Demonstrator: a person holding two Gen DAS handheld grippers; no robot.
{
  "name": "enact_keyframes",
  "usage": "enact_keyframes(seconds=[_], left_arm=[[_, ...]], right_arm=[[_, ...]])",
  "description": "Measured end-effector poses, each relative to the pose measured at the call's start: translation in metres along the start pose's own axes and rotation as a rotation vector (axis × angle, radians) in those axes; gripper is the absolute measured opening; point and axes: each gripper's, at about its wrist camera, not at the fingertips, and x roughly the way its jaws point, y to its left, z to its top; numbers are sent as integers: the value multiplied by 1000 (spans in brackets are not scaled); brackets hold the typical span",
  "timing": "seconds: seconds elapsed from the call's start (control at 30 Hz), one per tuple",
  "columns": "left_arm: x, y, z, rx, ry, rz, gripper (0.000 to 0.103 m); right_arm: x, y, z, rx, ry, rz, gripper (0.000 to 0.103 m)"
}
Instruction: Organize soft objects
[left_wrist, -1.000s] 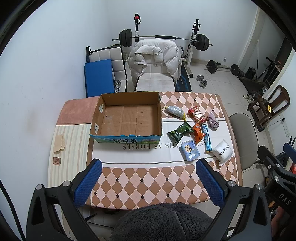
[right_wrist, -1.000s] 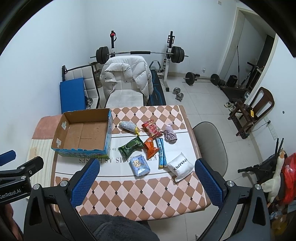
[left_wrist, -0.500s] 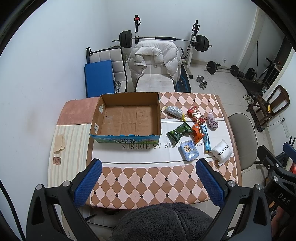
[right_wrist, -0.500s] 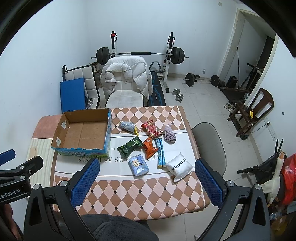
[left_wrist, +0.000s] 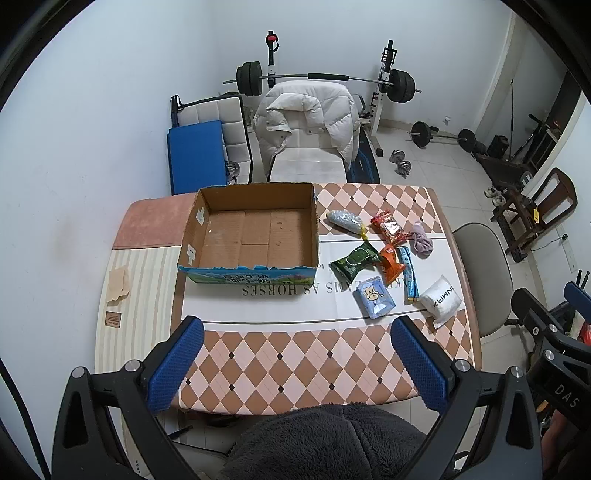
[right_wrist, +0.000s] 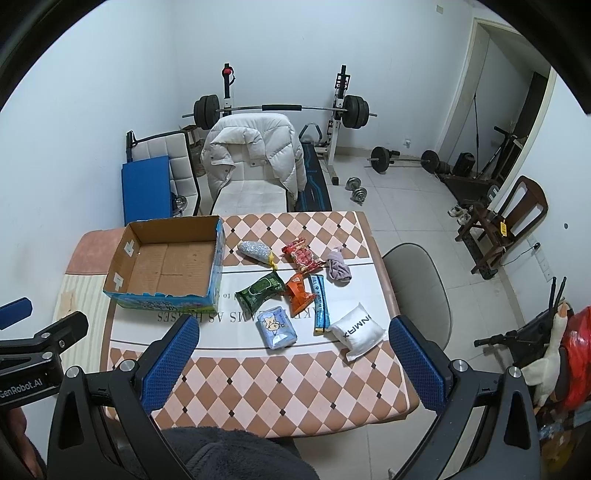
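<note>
Tabletop (left_wrist: 280, 354) packets' (right_wrist: 258, 293) labels unreadable (white pouch (right_wrist: 356, 330) excepted).

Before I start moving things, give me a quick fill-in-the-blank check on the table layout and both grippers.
1. The open brown cardboard box holds ____ items.
2. The white pillow-shaped pack with black lettering lies nearest the table's ____ edge.
3. The jaws of the left gripper and the right gripper are both ____.
4. The green foil pouch lies between the box and the ____ snack packet.

Missing words: no; right; open; orange
</note>
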Motion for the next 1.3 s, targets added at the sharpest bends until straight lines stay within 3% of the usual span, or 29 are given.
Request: enact_keyframes(seconds=[0.37, 0.53, 0.7, 0.93, 1.17, 1.3], left_arm=[[-1, -6, -1, -2, -2, -4, 103], [0, -27, 1, 12, -2, -16, 103], [45, -41, 23, 50, 20, -22, 103], [167, -64, 40, 57, 278, -119, 103], [301, -108, 31, -41, 559, -251, 103], [366, -136, 19, -104, 699, -284, 101]], right_arm=[[-4, -1, 0, -2, -8, -3, 103], [2, -8, 1, 16, 7, 19, 103], [43, -39, 10, 79, 56, 33, 103], [143, -101, 10, 122, 204, -56, 103], [287, -142, -22, -1, 417, -103, 103], [369, -158, -46, -65, 550, -95, 103]])
